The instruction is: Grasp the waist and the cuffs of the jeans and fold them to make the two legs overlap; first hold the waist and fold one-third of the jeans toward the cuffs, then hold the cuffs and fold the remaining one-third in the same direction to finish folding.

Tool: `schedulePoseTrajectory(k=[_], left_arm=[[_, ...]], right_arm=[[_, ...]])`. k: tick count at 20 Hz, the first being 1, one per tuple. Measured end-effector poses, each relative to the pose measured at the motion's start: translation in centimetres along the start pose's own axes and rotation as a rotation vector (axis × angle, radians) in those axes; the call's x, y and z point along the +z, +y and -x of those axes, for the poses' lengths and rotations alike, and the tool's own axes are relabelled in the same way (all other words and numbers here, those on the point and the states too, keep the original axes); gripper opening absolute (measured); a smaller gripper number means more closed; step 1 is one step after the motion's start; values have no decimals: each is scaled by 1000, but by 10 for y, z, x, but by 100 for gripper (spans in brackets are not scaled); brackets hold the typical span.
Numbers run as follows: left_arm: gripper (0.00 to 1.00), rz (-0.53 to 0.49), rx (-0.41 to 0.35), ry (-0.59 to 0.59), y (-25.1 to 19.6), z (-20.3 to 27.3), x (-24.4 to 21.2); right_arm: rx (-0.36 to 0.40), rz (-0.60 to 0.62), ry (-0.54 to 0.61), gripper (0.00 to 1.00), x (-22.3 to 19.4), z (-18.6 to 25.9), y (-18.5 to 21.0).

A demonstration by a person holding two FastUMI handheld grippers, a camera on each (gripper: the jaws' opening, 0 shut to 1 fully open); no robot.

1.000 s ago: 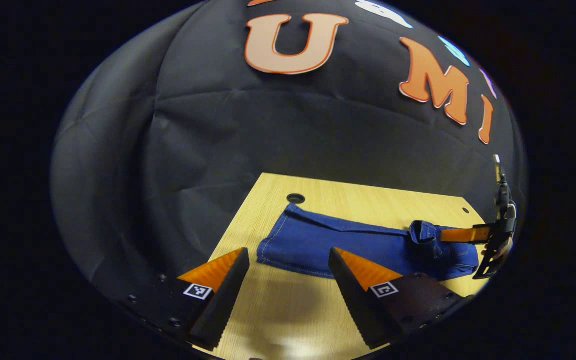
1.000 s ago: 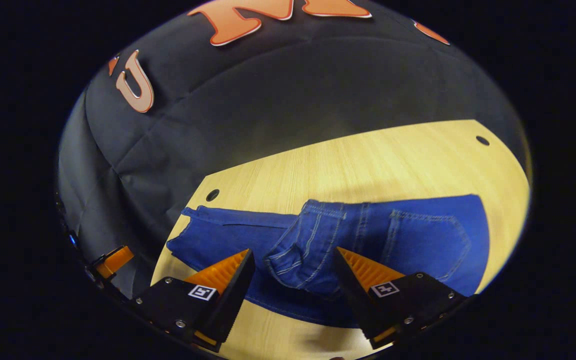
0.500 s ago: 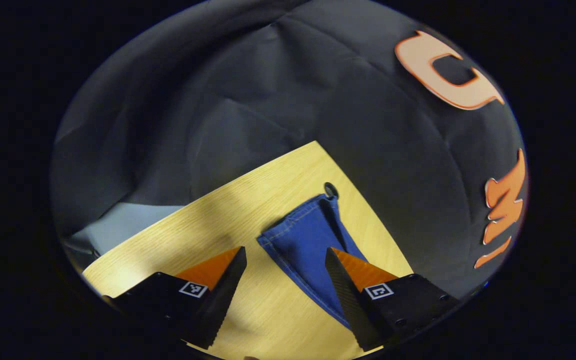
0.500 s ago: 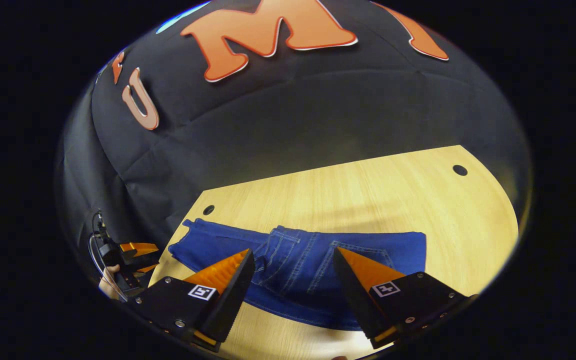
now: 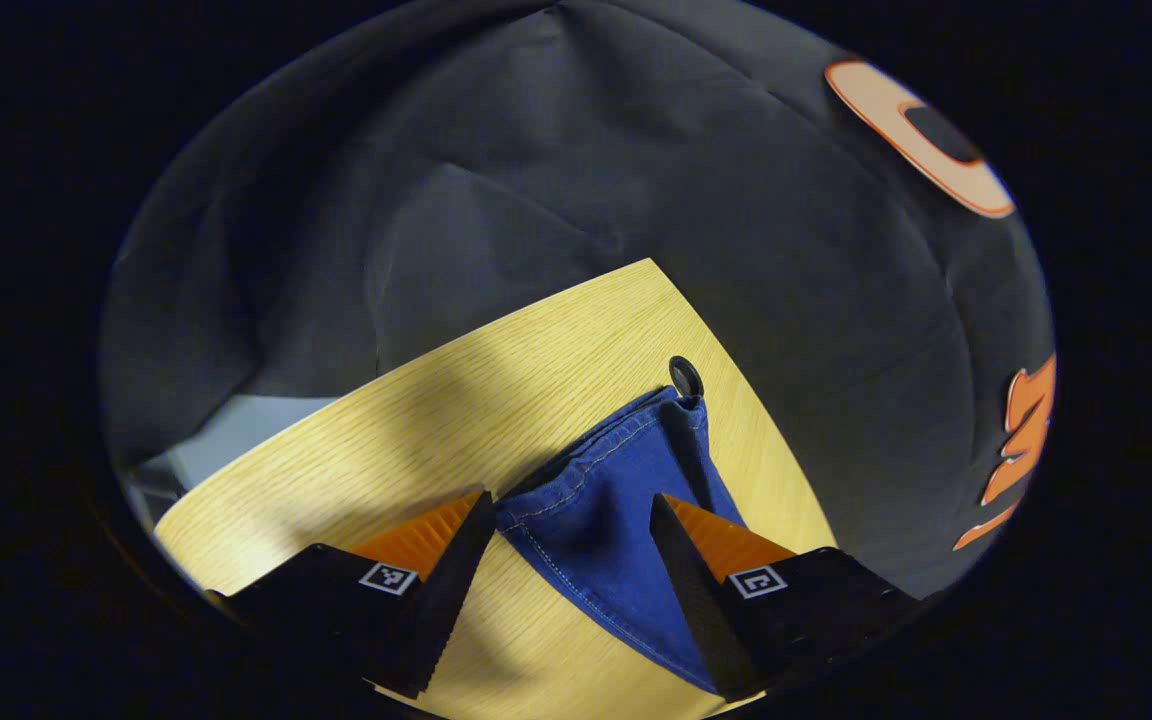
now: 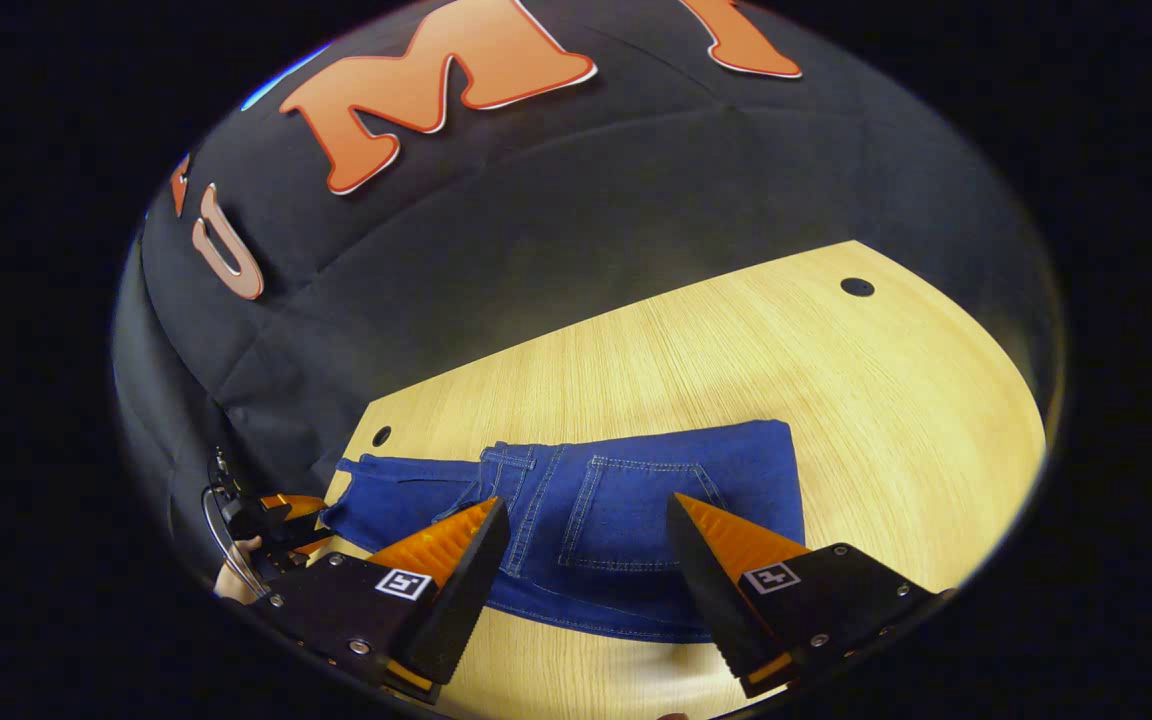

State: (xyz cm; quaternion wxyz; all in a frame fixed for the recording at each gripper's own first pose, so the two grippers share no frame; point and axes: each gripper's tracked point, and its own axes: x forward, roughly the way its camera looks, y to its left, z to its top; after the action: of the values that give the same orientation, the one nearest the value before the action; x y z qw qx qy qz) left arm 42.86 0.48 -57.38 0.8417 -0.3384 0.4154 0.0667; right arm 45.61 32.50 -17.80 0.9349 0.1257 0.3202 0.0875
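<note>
Blue jeans (image 6: pixel 636 500) lie flat on the wooden table (image 6: pixel 736 350), the waist part folded over the legs with a back pocket facing up. My right gripper (image 6: pixel 586 530) hovers open over the near edge of that folded part, holding nothing. The cuff end of the jeans (image 5: pixel 616 470) lies between the fingers of my open left gripper (image 5: pixel 571 535), which is low over the table (image 5: pixel 416 420). In the right gripper view the left gripper (image 6: pixel 276 510) and the hand (image 6: pixel 234 578) holding it sit at the far left by the cuffs.
A round hole (image 5: pixel 684 375) in the table lies just beyond the cuffs, close to the table's edge. Another hole (image 6: pixel 856 287) is at the far right corner. Black cloth walls the booth behind the table. Bare wood stretches right of the jeans.
The right gripper let go of the waist, which now lies flat on the legs, and drew back. The left gripper swung toward the cuffs and moved closer, so they sit between its fingers.
</note>
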Motion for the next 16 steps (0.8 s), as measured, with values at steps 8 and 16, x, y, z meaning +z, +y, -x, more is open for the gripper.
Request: schedulePoseTrajectory(k=[8,16], left_arm=[[51,88,-93,50,-33,-22,-38],[3,160,-131,-45,-53,32,-18]], right_arm=[[-19,-43,-13,98,1,1,-5],[-17,-38,0,98,-1,0,-5]])
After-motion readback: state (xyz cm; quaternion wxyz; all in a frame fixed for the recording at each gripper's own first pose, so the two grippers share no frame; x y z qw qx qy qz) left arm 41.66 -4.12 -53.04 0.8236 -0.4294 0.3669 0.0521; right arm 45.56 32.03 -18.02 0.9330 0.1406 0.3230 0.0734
